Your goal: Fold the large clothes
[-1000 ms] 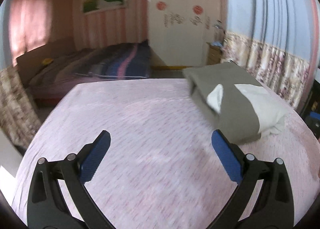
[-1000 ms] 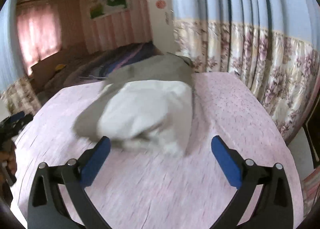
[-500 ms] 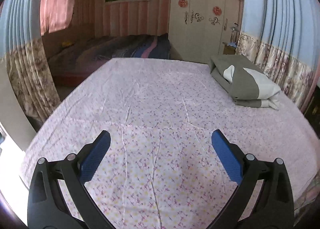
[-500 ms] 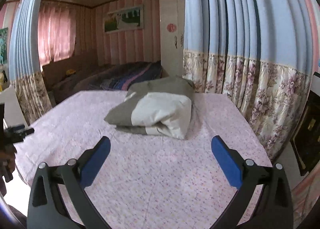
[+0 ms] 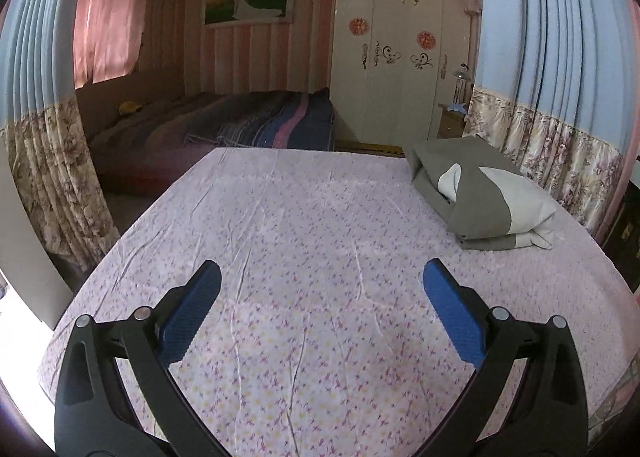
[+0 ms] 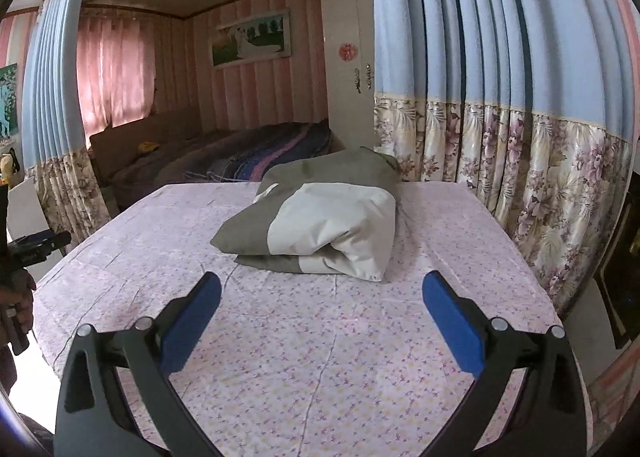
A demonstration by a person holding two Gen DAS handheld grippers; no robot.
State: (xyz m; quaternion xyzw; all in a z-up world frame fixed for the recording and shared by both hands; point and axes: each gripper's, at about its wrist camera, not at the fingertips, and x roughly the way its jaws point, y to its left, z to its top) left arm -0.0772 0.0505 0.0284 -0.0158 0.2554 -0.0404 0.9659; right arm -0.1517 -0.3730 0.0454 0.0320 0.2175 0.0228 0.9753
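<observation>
I've pulled both hand-held grippers back since a sec ago, left [image 5: 320,309] & right [image 6: 320,309] now spread wide w/ nothing held, folded grey-white garment [image 6: 320,225] alone on the bed [image 6: 320,357] by the curtain, so fold looks done imo.

Pink striped walls [image 5: 256,53], white wardrobe [image 5: 400,69], blue floral curtains [image 6: 500,105], dark bed [image 5: 240,125].

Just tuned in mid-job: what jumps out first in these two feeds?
The folded grey-and-white garment lies bundled at the far right of the pink floral bed sheet, near the flowered curtain. Both claws, left claw and right claw, hang open and empty over bare sheet.
</observation>
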